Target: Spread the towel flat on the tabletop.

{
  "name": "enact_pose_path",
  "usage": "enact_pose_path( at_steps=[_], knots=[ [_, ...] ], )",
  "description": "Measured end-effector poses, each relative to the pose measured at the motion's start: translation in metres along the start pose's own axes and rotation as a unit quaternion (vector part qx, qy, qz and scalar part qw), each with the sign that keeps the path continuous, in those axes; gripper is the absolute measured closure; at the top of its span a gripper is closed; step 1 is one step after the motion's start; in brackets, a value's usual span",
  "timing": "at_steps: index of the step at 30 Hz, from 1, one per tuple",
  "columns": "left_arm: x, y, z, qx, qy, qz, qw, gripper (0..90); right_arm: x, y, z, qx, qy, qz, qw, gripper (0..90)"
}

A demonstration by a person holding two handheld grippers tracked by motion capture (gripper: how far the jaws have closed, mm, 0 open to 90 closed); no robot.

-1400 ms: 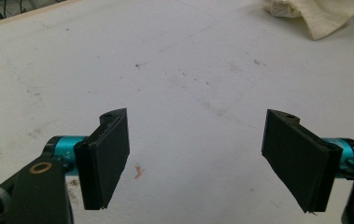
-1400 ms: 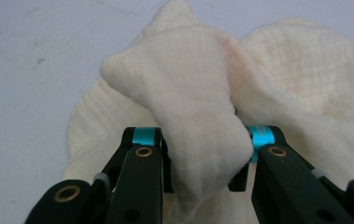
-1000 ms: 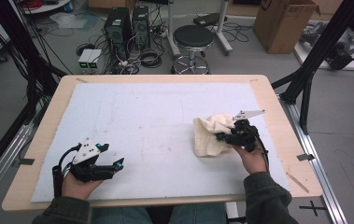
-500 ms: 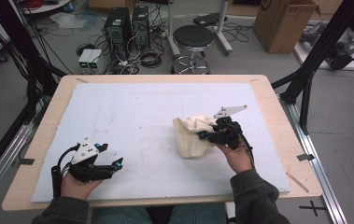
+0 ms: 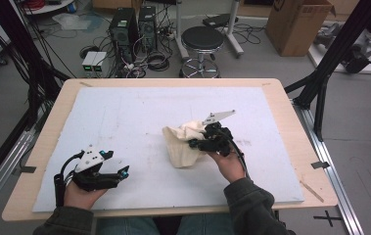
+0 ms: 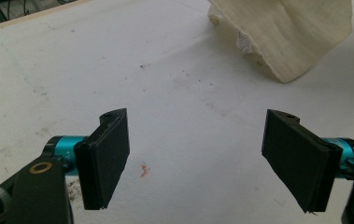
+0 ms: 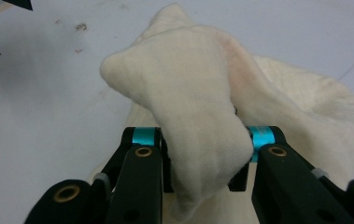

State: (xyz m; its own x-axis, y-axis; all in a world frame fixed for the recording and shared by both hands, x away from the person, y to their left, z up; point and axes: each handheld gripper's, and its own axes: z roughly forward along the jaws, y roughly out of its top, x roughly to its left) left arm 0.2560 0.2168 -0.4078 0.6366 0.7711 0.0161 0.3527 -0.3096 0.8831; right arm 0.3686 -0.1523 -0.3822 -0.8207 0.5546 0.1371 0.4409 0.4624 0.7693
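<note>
The cream cloth [image 5: 183,142] lies bunched near the middle of the white mat [image 5: 124,117]; the right gripper [image 5: 198,143] is clamped on a fold of it; the left gripper [image 5: 120,172] rests at the near-left corner, jaws wide apart, holding nothing.

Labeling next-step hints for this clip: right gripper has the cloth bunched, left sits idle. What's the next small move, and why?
Probably bring the left gripper toward the cloth's free lower corner. The right gripper is shut on a bunched fold, so most of the cloth sags crumpled on the white mat. The left fingers stand wide open with nothing between them, and the cloth corner lies just ahead, apart from them.
</note>
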Motion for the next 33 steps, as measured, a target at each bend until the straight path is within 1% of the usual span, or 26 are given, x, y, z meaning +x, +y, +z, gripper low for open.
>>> enact_pose_path(
  at_steps=[3,8,14,17,21,23,27,31,33],
  knots=[
    [0.0,0.0,0.0,0.0,0.0,-0.002,1.0,23.8,0.005,0.004,0.006,-0.007,0.006,-0.002,1.0,73.2],
    [0.0,0.0,0.0,-0.001,0.001,-0.001,1.0,23.8,0.011,0.011,0.013,-0.017,0.014,0.002,0.9998,73.2],
    [0.0,0.0,-0.001,0.0,0.001,0.0,1.0,23.8,0.02,0.018,0.022,-0.019,0.019,0.002,0.9996,72.9],
    [0.001,0.0,-0.001,0.0,0.001,0.001,1.0,23.8,0.023,0.019,0.027,-0.019,0.022,0.006,0.9996,72.9],
    [0.001,0.0,-0.001,0.0,0.001,0.0,1.0,23.8,0.025,0.018,0.037,-0.005,0.02,0.012,0.9997,72.8],
    [0.001,0.0,-0.001,0.0,0.001,0.0,1.0,23.8,0.027,0.016,0.043,-0.002,0.02,0.012,0.9997,72.6],
    [0.001,0.0,-0.001,0.001,-0.001,0.001,1.0,23.8,0.027,0.011,0.058,0.024,0.013,0.018,0.9995,71.9],
    [0.001,0.0,-0.001,0.0,-0.001,0.001,1.0,23.8,0.025,0.003,0.071,0.05,0.004,0.028,0.9983,71.1],
    [0.001,0.0,-0.001,0.001,-0.002,0.001,1.0,23.8,0.025,0.0,0.076,0.056,0.006,0.029,0.998,70.6]
  ],
)
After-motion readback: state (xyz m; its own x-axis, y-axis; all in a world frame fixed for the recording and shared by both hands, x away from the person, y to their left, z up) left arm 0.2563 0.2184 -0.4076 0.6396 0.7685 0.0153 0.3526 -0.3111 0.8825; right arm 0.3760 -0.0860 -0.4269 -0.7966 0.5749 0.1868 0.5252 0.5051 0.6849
